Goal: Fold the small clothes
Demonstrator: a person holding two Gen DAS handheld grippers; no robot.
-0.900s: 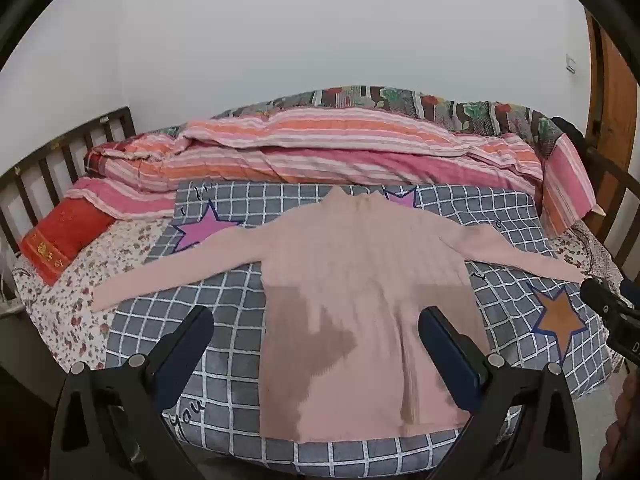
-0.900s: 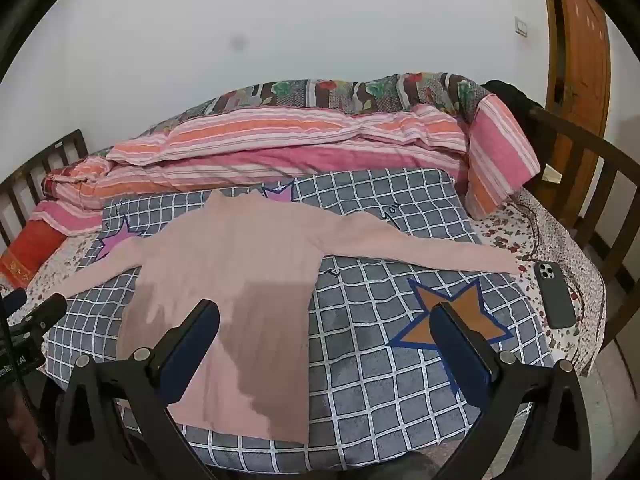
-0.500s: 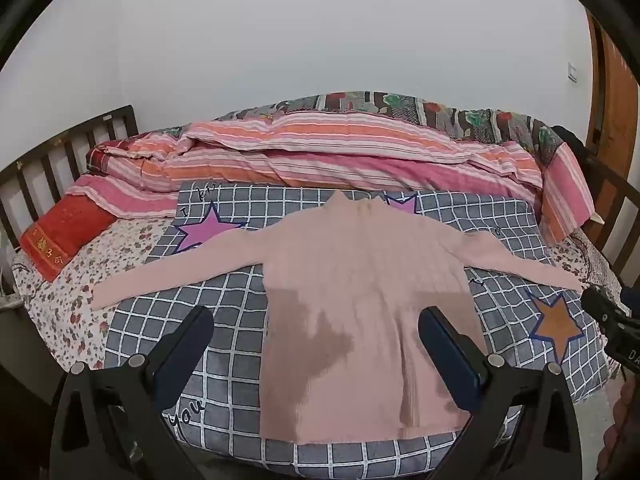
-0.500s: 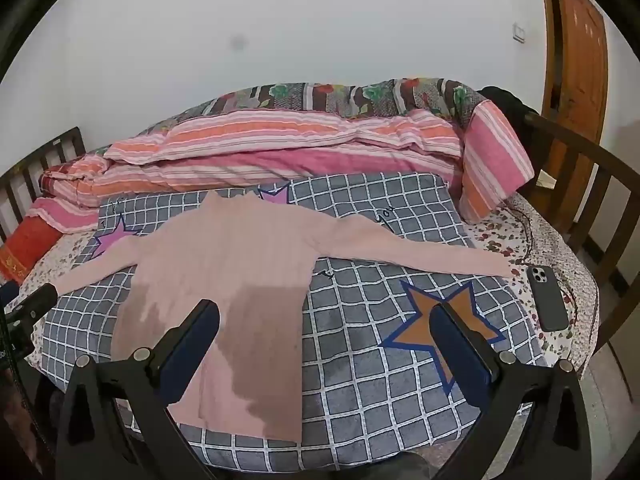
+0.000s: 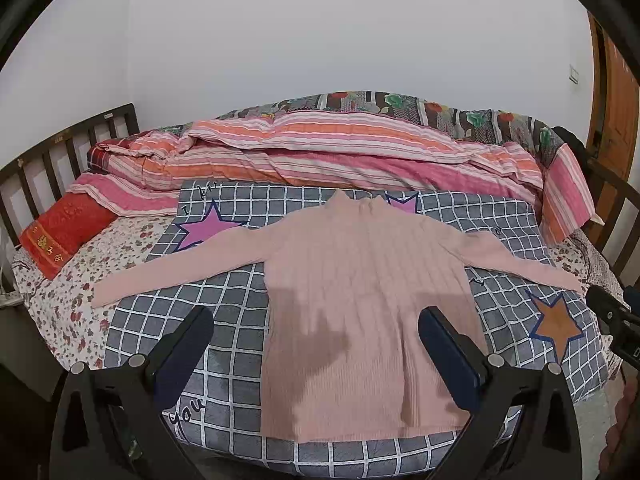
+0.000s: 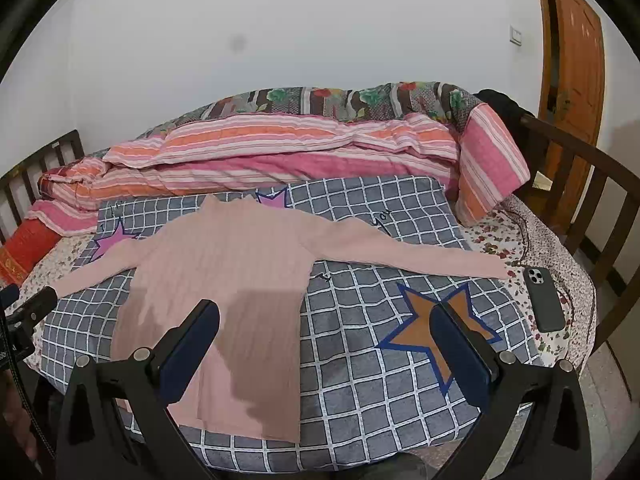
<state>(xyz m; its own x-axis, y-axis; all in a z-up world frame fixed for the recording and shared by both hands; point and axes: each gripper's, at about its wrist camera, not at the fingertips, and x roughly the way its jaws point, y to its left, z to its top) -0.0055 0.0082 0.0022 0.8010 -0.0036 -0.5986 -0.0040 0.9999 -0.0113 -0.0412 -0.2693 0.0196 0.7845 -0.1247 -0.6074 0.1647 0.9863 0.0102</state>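
**Sweater spread flat, no fold made yet**

Bed [image 5: 60, 304] with a flowered sheet carries a grey checked blanket [image 5: 224, 344], and on this blanket lies the pink sweater [image 5: 368, 304].

Nearest to the cameras are the two tools. The left hand-held gripper [image 5: 316, 340] has its jaws at full width and nothing is between them; it hangs above the lower part of the sweater body, apart from the cloth. The right hand-held gripper [image 6: 326, 332] is also wide open and empty. Its left finger stands over the right edge of the sweater [image 6: 224, 292], its right finger over an orange star on the blanket.

Further away, the body of the sweater lies flat, hem toward the cameras, collar toward the striped quilt [image 5: 328, 152]. Both sleeves are stretched out to the sides. I judge that the folding is not begun: sleeves and body are all left to fold.
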